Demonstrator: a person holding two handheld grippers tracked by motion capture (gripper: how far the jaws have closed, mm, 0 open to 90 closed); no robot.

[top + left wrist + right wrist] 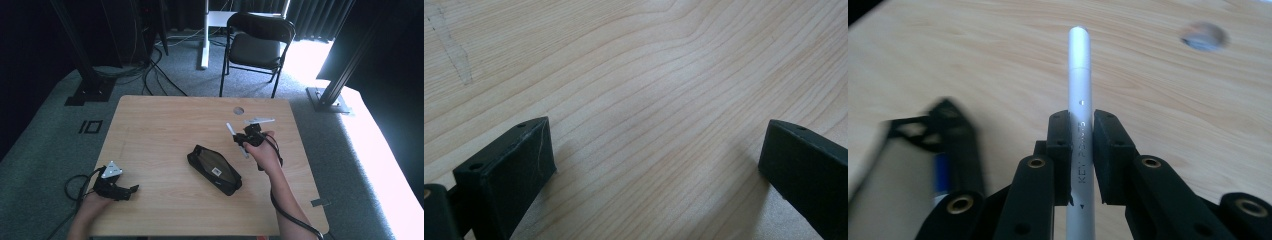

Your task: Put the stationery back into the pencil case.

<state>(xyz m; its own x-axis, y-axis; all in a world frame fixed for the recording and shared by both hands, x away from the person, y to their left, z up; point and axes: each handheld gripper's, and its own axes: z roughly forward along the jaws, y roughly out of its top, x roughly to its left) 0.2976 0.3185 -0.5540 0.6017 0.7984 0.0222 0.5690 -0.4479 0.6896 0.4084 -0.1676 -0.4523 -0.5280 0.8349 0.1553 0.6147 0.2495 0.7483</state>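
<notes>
Right tongs: pads pinching a silver pen, lifted above the desk toward its right edge; the pen's lower end is cut off in the right gripper view, and its printed lettering is too faint to read.
Left tongs: spread wide, nothing between, low over bare wood near the front-left corner.
Black pencil case: mid-desk, open; contents blurred.
</notes>
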